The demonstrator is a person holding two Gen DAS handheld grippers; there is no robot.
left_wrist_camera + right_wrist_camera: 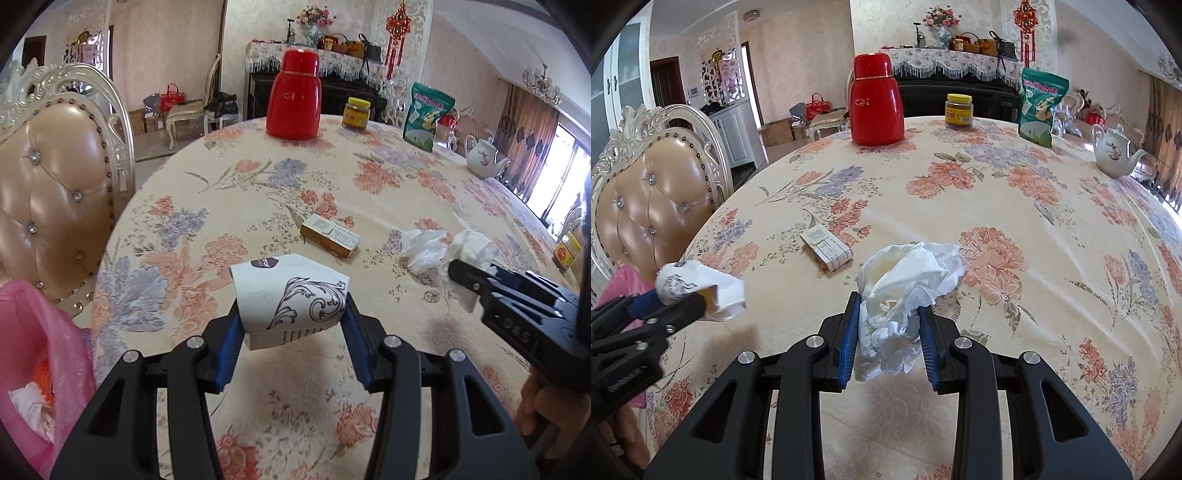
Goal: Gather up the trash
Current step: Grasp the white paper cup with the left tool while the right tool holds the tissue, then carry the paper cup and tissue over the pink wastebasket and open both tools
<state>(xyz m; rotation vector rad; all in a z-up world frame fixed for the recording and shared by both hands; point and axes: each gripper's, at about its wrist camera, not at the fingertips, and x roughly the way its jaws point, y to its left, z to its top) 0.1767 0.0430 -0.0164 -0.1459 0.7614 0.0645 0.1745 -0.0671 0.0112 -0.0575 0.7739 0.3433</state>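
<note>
A crushed white paper cup (291,299) with black scrollwork sits pinched in the left gripper's (291,325) jaws above the floral-clothed desk (369,184). The right gripper's (888,332) jaws clamp crumpled white tissue (905,295).

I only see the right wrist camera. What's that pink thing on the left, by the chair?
Observer: A pink bag next to the chair, with crumpled white paper inside.
Kid: Do the other tongs hold the cup on both sides?
Observer: Yes, the left tongs pinch the paper cup between both blue pads.
Kid: Is anything hiding past my right edge?
Observer: A small yellow jar stands on the table there.
</note>
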